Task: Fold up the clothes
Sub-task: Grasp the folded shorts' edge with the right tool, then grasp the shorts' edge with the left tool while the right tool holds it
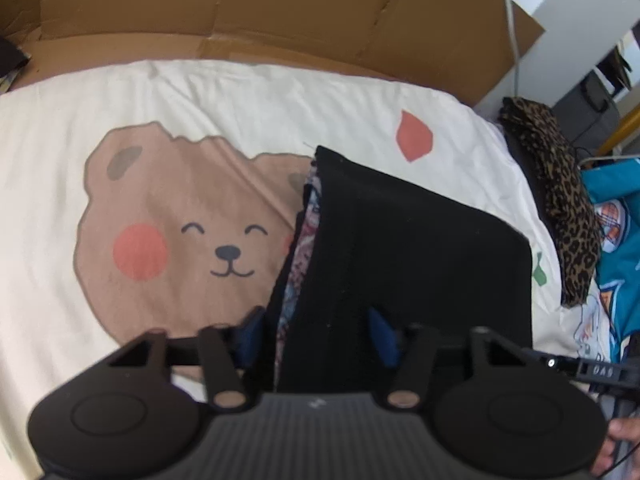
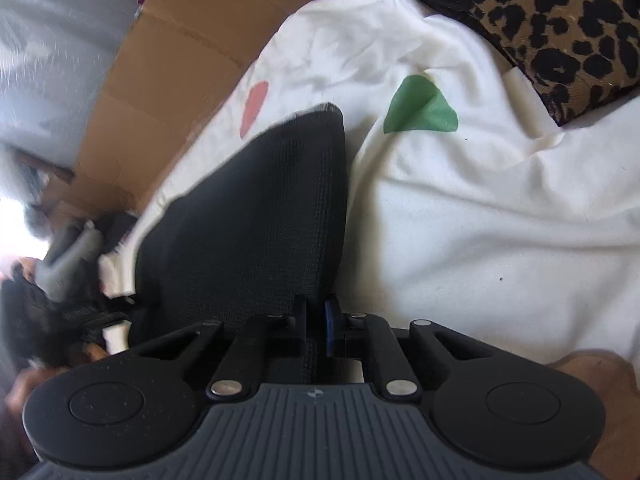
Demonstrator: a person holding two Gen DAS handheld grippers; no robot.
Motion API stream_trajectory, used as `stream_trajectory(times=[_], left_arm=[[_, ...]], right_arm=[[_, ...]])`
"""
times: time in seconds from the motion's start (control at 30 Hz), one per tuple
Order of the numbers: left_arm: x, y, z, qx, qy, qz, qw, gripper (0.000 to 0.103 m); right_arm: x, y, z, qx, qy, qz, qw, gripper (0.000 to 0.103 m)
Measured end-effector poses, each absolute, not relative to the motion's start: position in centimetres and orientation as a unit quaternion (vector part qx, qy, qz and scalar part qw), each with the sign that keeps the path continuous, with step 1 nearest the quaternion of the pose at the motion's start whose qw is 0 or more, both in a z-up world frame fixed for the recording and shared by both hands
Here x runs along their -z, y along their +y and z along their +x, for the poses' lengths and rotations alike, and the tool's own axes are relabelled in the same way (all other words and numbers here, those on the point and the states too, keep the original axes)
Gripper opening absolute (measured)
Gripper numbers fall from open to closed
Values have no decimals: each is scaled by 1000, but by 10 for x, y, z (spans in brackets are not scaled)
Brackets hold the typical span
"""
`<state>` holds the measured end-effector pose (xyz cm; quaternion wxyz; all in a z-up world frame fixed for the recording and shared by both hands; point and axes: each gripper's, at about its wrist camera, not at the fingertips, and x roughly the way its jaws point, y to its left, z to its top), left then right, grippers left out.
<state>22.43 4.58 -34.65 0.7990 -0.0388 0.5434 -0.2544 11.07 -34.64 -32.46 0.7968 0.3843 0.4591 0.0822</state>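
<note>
Nearest the lens, the right gripper [image 2: 316, 332] had its fingers pinched narrow on an edge of the folded black knit garment [image 2: 256, 216]. It lay on the cream bedsheet printed with a brown bear [image 1: 168, 216], near a leopard-print cloth [image 1: 560, 200]. Left gripper [image 1: 316, 328] fingers straddled the garment's near edge, partly closed; contact was unclear.

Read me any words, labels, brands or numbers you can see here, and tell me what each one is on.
"DAS" or similar: pale characters on the black bar at the right, blurred, reading unsure.
Small pale mark on the grey ribbed housing: too small to read.
Blue printed garment: no legible words.
</note>
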Motion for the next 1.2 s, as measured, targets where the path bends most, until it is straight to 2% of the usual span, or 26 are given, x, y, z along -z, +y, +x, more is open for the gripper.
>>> stream_trajectory(times=[0.07, 0.2, 0.23, 0.27, 0.3, 0.33, 0.47, 0.57, 0.6, 0.67, 0.73, 0.83, 0.9, 0.93, 0.97, 1.0, 1.03, 1.07, 1.2], left_arm=[[345, 50, 226, 260, 540, -46, 799, 35], [343, 52, 228, 264, 533, -46, 802, 35], [345, 51, 229, 262, 532, -44, 804, 44], [346, 50, 230, 257, 532, -42, 806, 58], [349, 49, 231, 251, 533, -42, 807, 64], [351, 48, 233, 245, 534, -41, 808, 74], [364, 46, 239, 259, 542, -78, 796, 75], [370, 44, 239, 271, 542, -90, 790, 64], [369, 43, 239, 271, 540, -86, 792, 60], [362, 44, 238, 273, 537, -83, 794, 44], [353, 43, 237, 273, 534, -78, 796, 34], [346, 40, 239, 278, 535, -60, 795, 33], [347, 37, 242, 280, 545, -52, 789, 40], [351, 37, 246, 279, 556, -56, 781, 50], [355, 37, 251, 277, 567, -61, 774, 61], [359, 37, 254, 278, 574, -63, 768, 67], [363, 36, 257, 281, 578, -62, 763, 76], [367, 35, 260, 285, 582, -62, 759, 80], [375, 35, 269, 312, 590, -67, 742, 86]], right_arm=[[315, -345, 109, -92, 449, 387, 800, 6], [311, -335, 116, -94, 455, 366, 807, 14], [315, -334, 119, -96, 461, 363, 804, 17], [319, -332, 121, -97, 468, 361, 801, 28], [323, -332, 123, -98, 472, 363, 797, 32], [327, -332, 125, -98, 475, 366, 794, 32], [336, -333, 132, -99, 482, 377, 785, 30], [332, -334, 133, -94, 478, 377, 788, 8], [328, -335, 132, -95, 472, 380, 790, 8], [322, -336, 129, -96, 460, 387, 793, 7], [316, -336, 126, -97, 449, 394, 796, 7], [310, -334, 124, -96, 440, 402, 797, 7], [315, -335, 126, -88, 449, 404, 792, 11], [317, -335, 126, -84, 453, 406, 789, 11], [321, -338, 126, -77, 457, 409, 786, 16], [324, -341, 125, -70, 459, 413, 783, 27], [327, -343, 125, -66, 460, 418, 781, 32], [330, -345, 124, -62, 460, 422, 778, 35], [339, -350, 125, -65, 465, 431, 771, 36]])
